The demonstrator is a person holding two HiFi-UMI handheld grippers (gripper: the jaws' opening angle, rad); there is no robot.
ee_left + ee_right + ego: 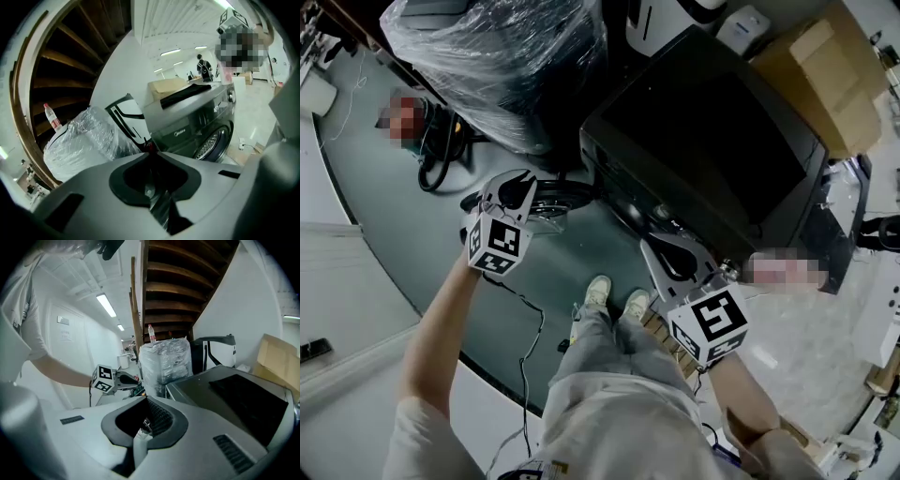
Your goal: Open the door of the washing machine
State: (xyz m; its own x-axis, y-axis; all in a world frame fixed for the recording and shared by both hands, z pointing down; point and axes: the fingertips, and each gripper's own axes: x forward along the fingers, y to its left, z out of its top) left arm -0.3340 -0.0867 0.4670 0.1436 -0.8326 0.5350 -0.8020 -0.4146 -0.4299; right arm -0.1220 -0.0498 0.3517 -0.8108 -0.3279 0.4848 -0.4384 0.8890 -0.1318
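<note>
The dark washing machine (703,141) stands at upper right in the head view, its front facing lower left. The left gripper view shows that front with its round chrome-rimmed porthole (213,143). A round dark ring (546,202) lies by the front's left corner; I cannot tell if it is the door. My left gripper (525,176) hangs just left of that ring, its jaws (151,148) together and empty. My right gripper (650,244) is in front of the machine's right part, its jaws (144,398) also together with nothing in them.
A plastic-wrapped bundle (502,56) with a bottle (51,117) on it stands left of the machine. A cardboard box (825,75) sits behind it. Cables (441,159) trail on the floor. My feet (614,300) stand before the machine. Wooden stairs (183,282) rise overhead.
</note>
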